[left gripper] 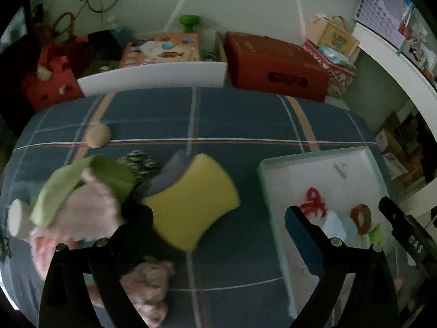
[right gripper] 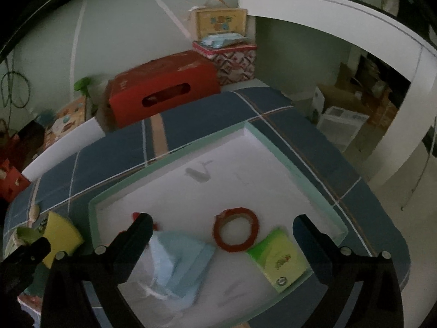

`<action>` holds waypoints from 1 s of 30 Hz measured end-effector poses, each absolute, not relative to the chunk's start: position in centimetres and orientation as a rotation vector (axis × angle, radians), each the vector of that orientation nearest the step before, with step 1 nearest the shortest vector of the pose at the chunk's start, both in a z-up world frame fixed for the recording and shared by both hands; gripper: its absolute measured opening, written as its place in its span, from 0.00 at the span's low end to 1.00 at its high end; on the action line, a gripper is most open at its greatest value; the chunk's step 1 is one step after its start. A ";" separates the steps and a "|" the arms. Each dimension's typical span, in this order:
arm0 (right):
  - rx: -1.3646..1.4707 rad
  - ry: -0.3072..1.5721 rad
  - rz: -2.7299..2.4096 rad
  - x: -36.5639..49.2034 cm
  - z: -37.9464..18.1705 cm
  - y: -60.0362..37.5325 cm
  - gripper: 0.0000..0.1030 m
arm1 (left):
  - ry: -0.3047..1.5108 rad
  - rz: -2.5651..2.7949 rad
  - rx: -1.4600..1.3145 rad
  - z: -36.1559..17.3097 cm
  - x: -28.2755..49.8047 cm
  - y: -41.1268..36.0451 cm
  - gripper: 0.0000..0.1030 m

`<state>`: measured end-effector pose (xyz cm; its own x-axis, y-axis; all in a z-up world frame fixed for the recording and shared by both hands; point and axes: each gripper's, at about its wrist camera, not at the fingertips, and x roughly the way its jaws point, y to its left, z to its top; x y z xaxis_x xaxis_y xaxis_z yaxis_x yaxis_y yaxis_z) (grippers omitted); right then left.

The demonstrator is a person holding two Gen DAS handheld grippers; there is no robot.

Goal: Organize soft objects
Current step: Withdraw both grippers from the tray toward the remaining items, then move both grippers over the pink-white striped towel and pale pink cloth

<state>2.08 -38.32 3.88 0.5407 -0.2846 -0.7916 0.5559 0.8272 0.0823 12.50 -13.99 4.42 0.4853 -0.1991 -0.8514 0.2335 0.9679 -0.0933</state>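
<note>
On the blue checked cover, a yellow sponge (left gripper: 191, 199) lies below my left gripper (left gripper: 215, 224), which is open and holds nothing. Left of the sponge is a heap of green cloth (left gripper: 82, 180), pink fluffy fabric (left gripper: 87, 213), a purple piece (left gripper: 172, 175) and a zebra-patterned piece (left gripper: 139, 161). A pink plush (left gripper: 148, 281) lies nearer the camera. My right gripper (right gripper: 222, 228) hangs open over the white tray (right gripper: 259, 180), above a light blue cloth (right gripper: 180, 262), a red tape ring (right gripper: 236, 232) and a green packet (right gripper: 278, 257). A red item (left gripper: 314, 199) also lies in the tray.
A beige round object (left gripper: 97, 135) rests on the cover behind the heap. Beyond the far edge stand a red box (left gripper: 273, 68), patterned boxes (left gripper: 161, 46) and a white board (left gripper: 153, 78). A white desk edge (right gripper: 355, 13) curves along the right.
</note>
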 end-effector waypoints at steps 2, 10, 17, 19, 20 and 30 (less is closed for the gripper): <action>0.330 0.874 -0.495 2.4 3.9 -37.5 1.00 | 1.023 -0.244 0.044 4.6 12.0 -12.8 0.94; 0.315 0.846 -0.405 3.0 5.0 -33.7 1.00 | 0.985 -0.159 0.004 5.9 10.3 -6.7 0.94; 0.279 0.838 -0.335 3.4 5.7 -30.7 1.00 | 0.985 -0.082 -0.081 5.9 9.5 -0.9 0.94; 0.268 0.839 -0.313 3.6 5.8 -29.8 1.00 | 0.998 -0.058 -0.102 5.4 9.4 0.5 0.94; 0.263 0.840 -0.306 3.7 5.7 -29.4 1.00 | 1.009 -0.040 -0.113 5.0 9.5 1.4 0.94; 0.174 0.863 -0.148 5.0 5.3 -22.8 1.00 | 1.021 -0.036 -0.168 4.2 8.8 4.0 0.94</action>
<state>5.01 -22.80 5.26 0.6415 -0.0585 -0.7649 0.1991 0.9756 0.0924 8.75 3.98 4.16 0.5235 -0.1081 -0.8451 -0.0482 0.9866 -0.1560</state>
